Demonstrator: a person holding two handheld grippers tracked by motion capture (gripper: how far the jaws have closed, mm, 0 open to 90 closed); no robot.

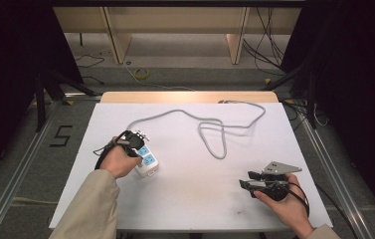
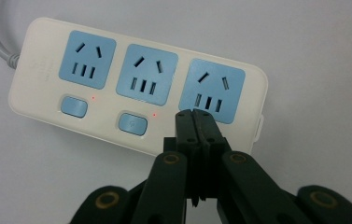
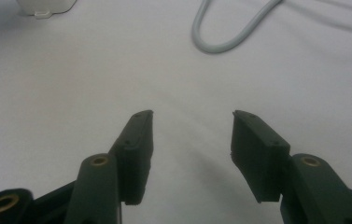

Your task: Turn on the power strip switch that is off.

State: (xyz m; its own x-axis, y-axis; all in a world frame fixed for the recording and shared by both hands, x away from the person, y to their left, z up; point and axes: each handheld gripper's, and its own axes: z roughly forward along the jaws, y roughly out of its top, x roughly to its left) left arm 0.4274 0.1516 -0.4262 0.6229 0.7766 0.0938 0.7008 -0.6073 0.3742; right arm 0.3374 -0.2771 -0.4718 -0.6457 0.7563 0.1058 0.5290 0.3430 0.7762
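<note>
White plastic with blue socket faces: that is the power strip [image 2: 136, 88] lying flat on the table's white cover [image 1: 195, 189], toward its left edge and about midway between the near and far edges. Your left gripper [image 2: 195, 122] sits over the strip's near end with its jaws pressed together and nothing between them; the tips rest at the edge of the end socket [image 2: 212, 91], about where a third switch would be, though you cannot tell from here whether they press anything. Two blue switches [image 2: 74, 106] show beside small red lights.

Expect the strip to be rigid, light and smooth-skinned, so it will likely skate on the cover if you push sideways. Its grey cable [image 1: 210, 130] is stiff enough to hold loops; it runs off the strip's far end, curls across the middle of the table and leaves over the far edge, and will probably tug back when you move the body. Take hold across the strip's narrow width rather than by the cord.

Your right gripper [image 3: 190, 135] waits near the right front corner, jaws spread wide and empty, well apart from the strip.

No containers are on the table.
</note>
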